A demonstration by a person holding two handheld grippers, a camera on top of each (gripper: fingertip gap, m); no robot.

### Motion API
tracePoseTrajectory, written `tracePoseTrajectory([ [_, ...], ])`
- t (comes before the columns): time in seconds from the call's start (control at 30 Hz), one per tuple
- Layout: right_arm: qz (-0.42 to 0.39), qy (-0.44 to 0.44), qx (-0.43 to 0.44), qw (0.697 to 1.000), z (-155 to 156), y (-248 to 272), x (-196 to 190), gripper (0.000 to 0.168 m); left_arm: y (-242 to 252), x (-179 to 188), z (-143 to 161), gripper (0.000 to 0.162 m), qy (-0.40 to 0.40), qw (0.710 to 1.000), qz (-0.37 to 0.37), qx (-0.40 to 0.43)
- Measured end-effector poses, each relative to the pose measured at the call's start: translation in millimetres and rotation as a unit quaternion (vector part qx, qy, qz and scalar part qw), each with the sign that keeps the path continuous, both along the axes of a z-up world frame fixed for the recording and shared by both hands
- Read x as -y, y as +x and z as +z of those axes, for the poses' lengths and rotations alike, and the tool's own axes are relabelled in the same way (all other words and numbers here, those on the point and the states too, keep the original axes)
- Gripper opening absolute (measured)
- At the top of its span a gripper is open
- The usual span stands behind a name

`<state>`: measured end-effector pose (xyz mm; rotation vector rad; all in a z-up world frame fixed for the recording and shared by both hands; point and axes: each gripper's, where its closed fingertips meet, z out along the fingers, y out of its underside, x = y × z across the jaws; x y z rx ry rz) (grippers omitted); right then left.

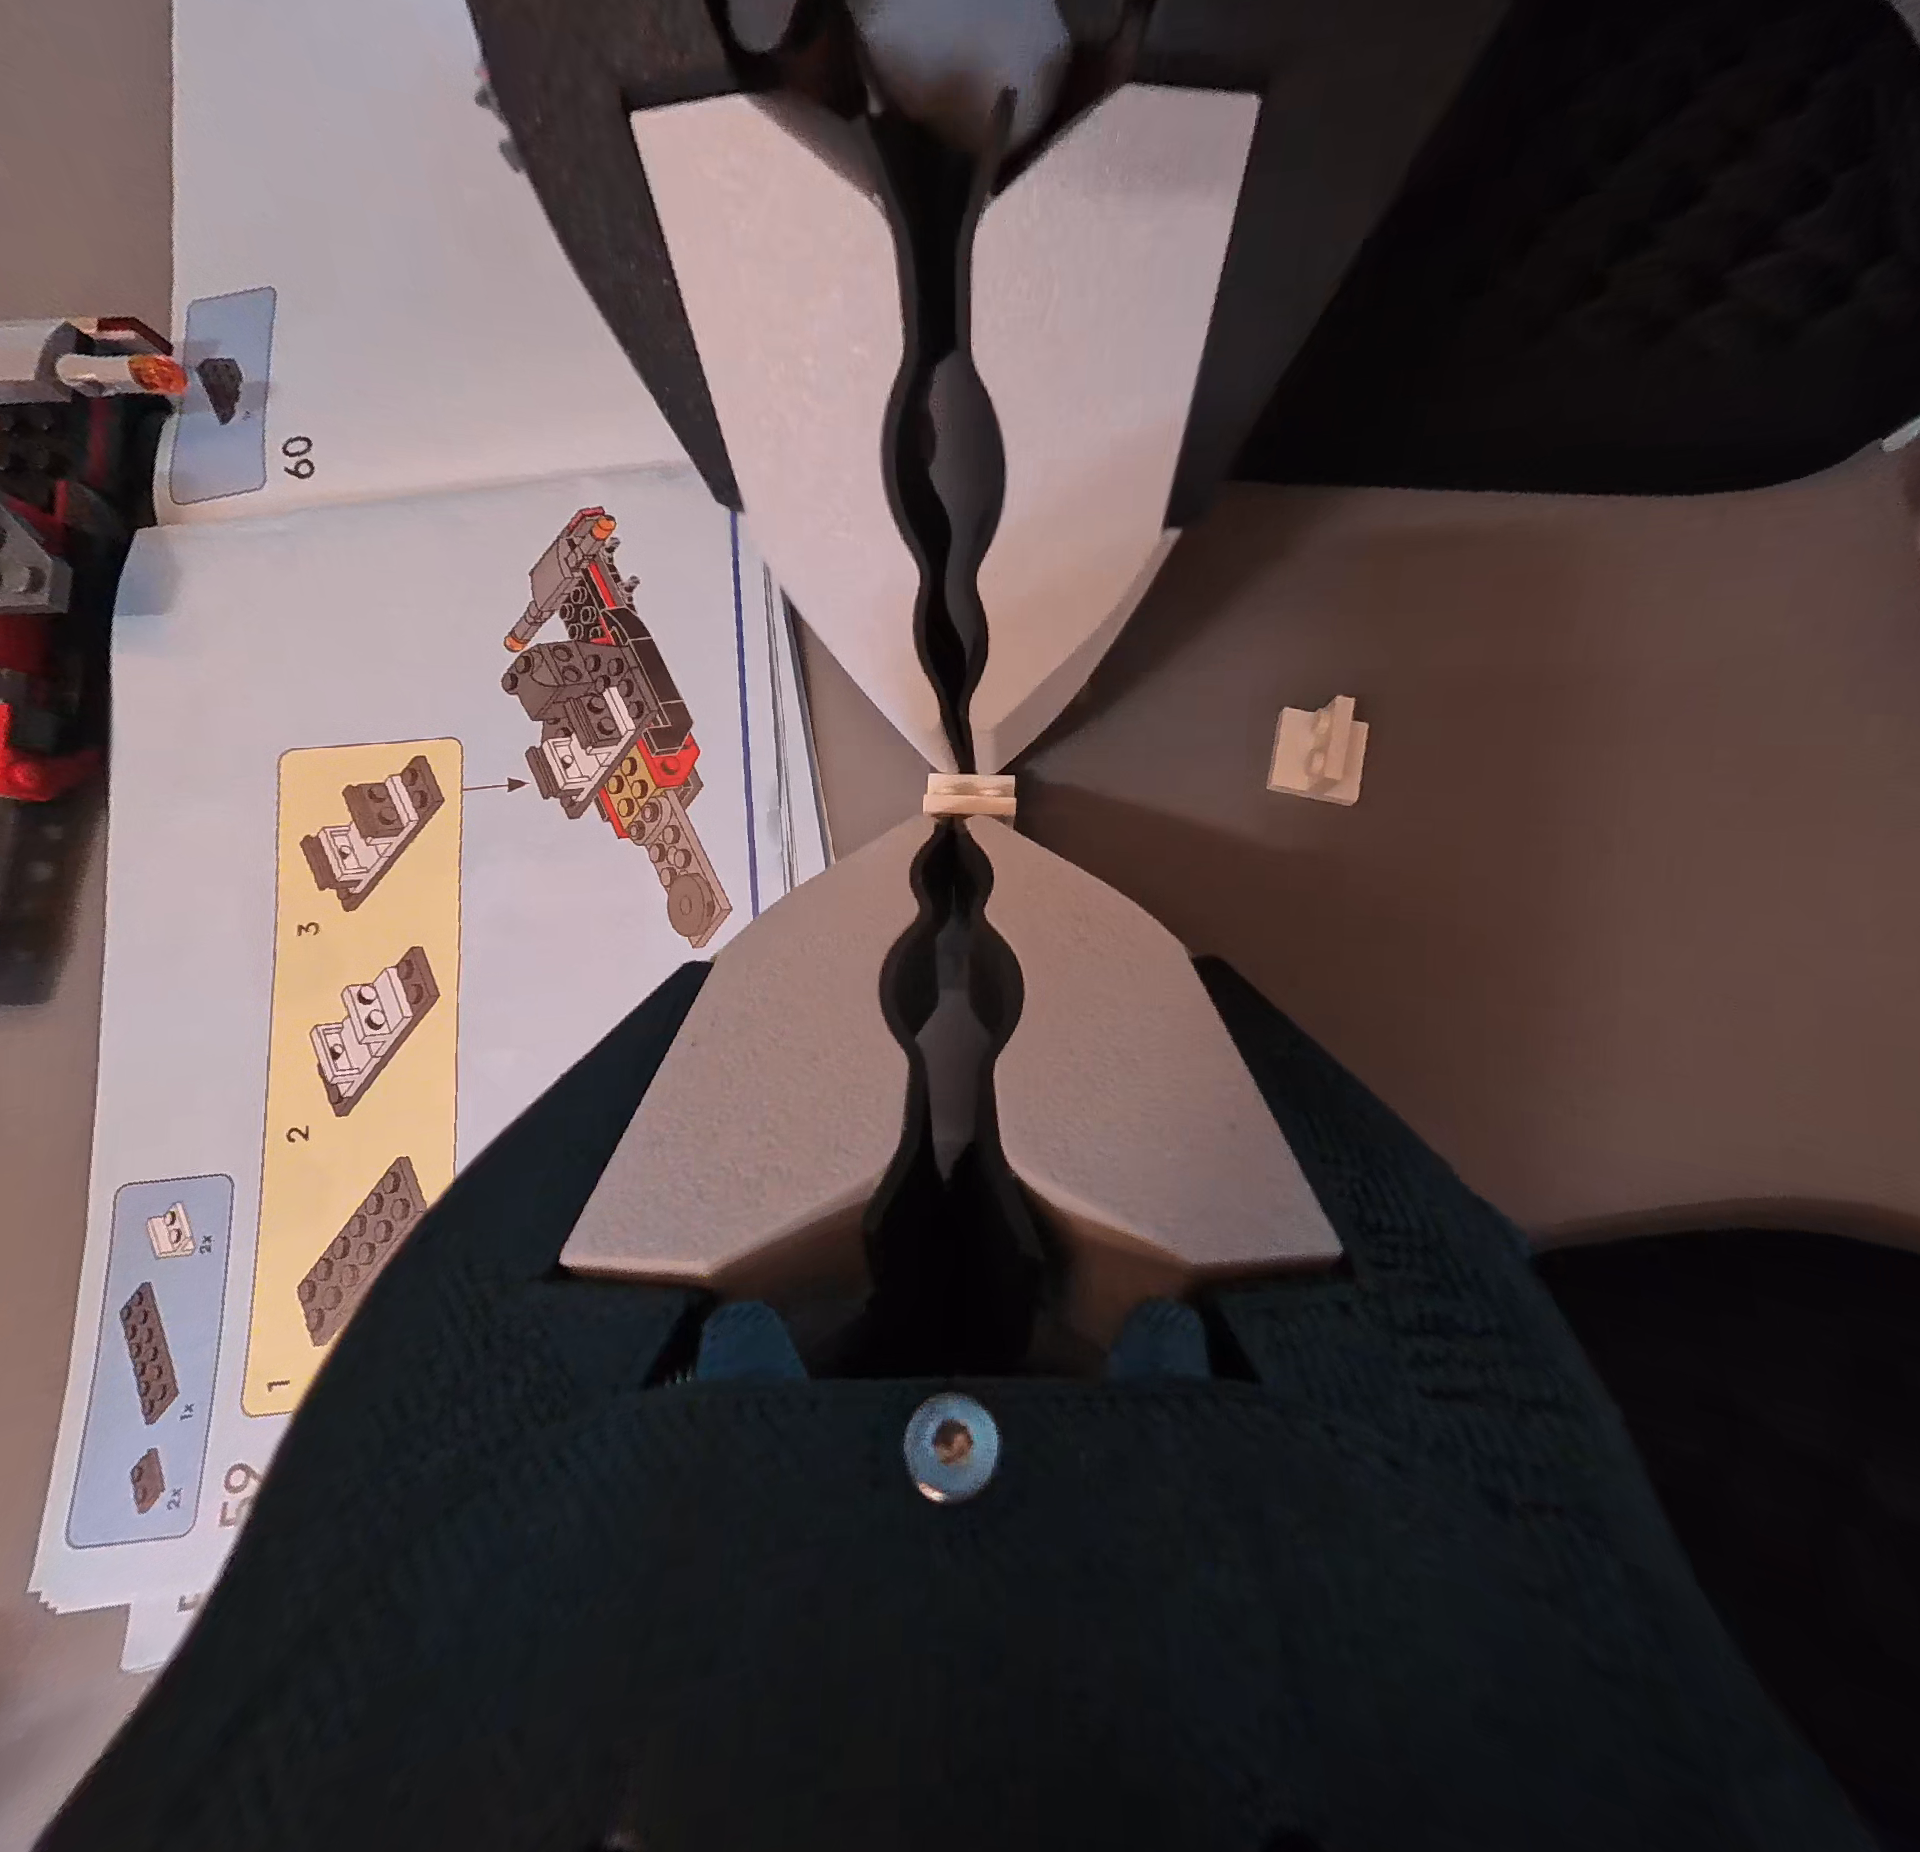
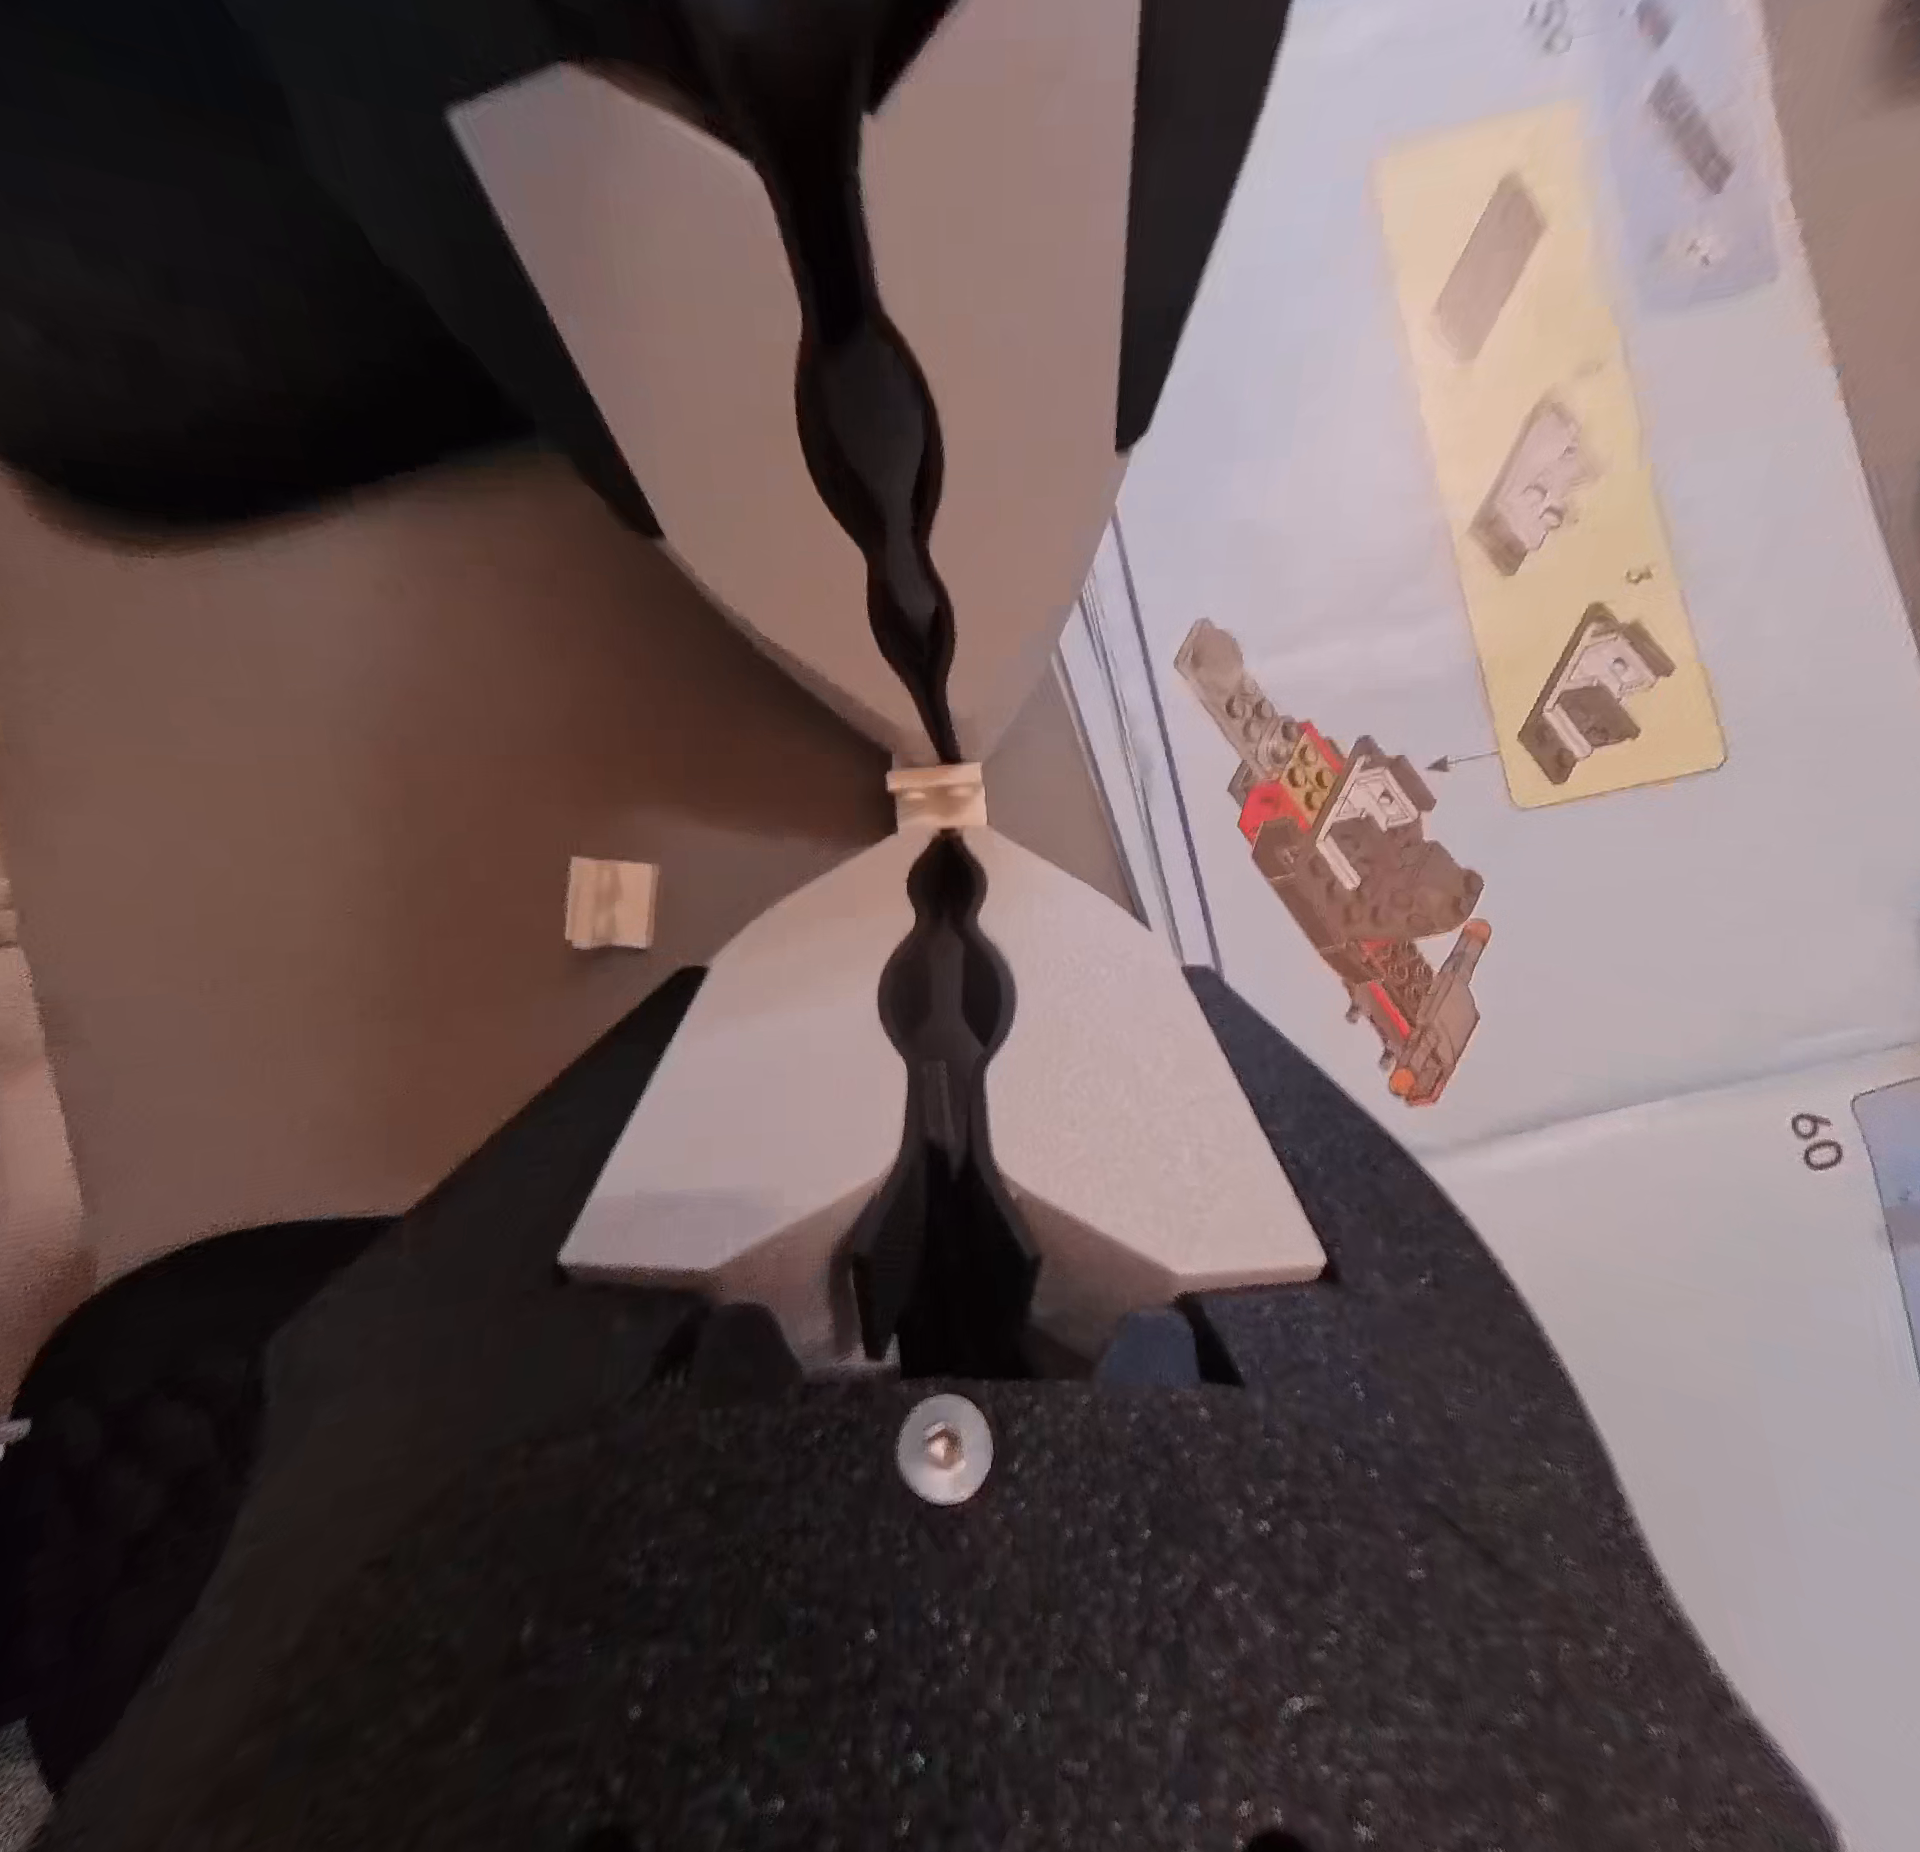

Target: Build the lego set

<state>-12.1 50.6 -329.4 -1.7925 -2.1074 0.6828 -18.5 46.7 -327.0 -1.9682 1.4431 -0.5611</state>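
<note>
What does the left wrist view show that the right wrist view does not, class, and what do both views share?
Only the left wrist view: a partly built red, black and grey model beside the booklet. Only the right wrist view: nothing distinct, just a blurred pale strip at its left edge. Both: the open instruction booklet, a loose white piece on the table, and a small white piece between the tips of the left gripper and right gripper, both with jaws shut.

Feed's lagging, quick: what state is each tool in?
Left tool: shut, tip at the white lego piece; grip unclear.
Right tool: shut, tip at same piece; grip unclear.
</note>
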Motion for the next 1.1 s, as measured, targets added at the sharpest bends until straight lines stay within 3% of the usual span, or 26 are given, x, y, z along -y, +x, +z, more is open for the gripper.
tracePoseTrajectory([
  [0.2,0.025,0.03,-0.019,0.999,0.9,0.1,0.8,0.0,-2.9,-0.9,-5.2,0.002,-0.02,1.0,0.002,-0.003],
  [0.27,0.018,0.004,-0.046,0.999,3.4,5.4,1.6,0.014,-1.4,-1.2,-3.9,0.001,-0.002,1.0,-0.001,-0.007],
  [0.37,-0.022,-0.046,-0.11,0.993,14.8,9.1,1.4,0.017,-1.0,-1.1,-3.4,0.001,0.005,1.0,-0.002,-0.008],
  [0.63,-0.006,0.032,-0.128,0.991,12.9,-0.5,1.2,0.025,-2.3,-3.2,-1.9,0.0,0.007,1.0,-0.011,0.003],
  [0.8,-0.004,0.04,-0.14,0.989,16.2,-3.8,-2.5,0.012,-6.5,-3.2,6.6,0.015,-0.002,1.0,0.004,0.03],
  [0.9,0.003,0.036,-0.146,0.989,18.7,-4.7,-2.0,0.018,-7.2,-0.6,9.6,0.022,0.003,0.999,-0.005,0.04],
  [1.0,0.015,0.034,-0.136,0.99,16.6,-5.1,-0.8,0.023,-7.4,1.1,0.1,0.037,0.009,1.0,-0.013,0.0],
  [1.1,0.018,0.029,-0.112,0.993,9.8,-5.2,-0.3,0.029,-7.1,1.5,-5.0,0.04,0.009,1.0,-0.017,-0.022],
])
